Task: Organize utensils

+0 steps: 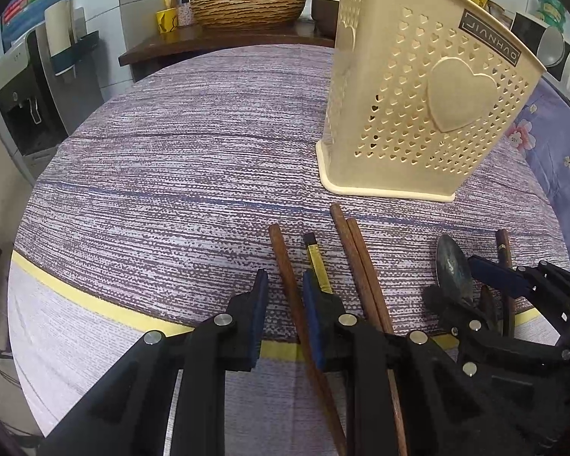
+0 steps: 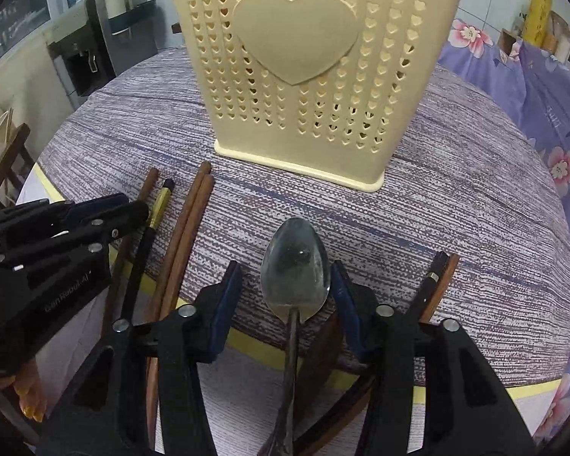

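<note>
Both grippers angle steeply down at the near table edge. The cream utensil holder (image 2: 300, 72) stands upright, far and central. The left gripper (image 1: 285, 304) is narrowly parted astride a brown chopstick (image 1: 285, 266), pads not clearly pressing. The right gripper (image 2: 285, 288), half open, straddles the spoon (image 2: 294, 262) without touching it.
</note>
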`<state>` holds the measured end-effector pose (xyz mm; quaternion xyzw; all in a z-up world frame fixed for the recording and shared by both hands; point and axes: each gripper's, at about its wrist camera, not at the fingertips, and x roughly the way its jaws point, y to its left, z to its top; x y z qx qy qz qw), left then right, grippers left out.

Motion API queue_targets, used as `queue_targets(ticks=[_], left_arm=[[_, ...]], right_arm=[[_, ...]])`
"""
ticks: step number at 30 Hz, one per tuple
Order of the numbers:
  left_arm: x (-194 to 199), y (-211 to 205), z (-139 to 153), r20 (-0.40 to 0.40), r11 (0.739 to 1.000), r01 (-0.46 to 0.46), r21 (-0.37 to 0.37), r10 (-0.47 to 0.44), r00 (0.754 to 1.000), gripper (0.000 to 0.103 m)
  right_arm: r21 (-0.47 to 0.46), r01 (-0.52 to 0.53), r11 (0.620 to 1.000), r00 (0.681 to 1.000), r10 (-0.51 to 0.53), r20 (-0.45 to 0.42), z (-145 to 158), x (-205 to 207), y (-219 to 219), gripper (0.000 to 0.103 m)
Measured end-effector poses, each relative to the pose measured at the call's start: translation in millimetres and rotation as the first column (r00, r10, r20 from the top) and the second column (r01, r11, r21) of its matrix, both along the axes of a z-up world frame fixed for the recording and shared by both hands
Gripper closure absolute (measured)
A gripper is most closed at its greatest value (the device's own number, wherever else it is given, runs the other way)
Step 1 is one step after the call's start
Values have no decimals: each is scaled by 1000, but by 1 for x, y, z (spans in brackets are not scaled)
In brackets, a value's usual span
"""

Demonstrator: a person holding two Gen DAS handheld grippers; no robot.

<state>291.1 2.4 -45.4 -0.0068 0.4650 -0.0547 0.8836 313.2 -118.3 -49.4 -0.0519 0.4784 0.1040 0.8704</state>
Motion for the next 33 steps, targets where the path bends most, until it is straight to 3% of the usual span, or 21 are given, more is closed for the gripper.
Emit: queue_targets(ticks=[2,5,7,11,18,26,33], left_arm=[[1,-1,0,0,1000,1,2,-1,1000,83],[2,-4,-1,1,1000,0,11,0,1000,85],[4,-4,-1,4,1000,-8,15,8,1000,92],[8,-4,-1,9,1000,-11,14,11,1000,93],[4,1,4,39,999,-28,-18,29,999,95],[-34,19,59,166,992,-3,-125,24,986,95],[-68,31,102,278,986,29,-162,18,961,95]], right_arm=[[1,2,1000,1000,-2,-2,1,1,2,65],[2,1,1000,1000,-1,-6,0,4,3,65],[10,-1,1000,1000,1,-3,0,3,1,65],[72,2,997,1000,-3,8,3,-2,-10,65],[135,-8,991,990,-12,143,38,-36,-33,65],[220,-4,975,960,-58,275,85,-88,-65,65],[295,-4,955,939,-98,329,104,-117,-83,65]])
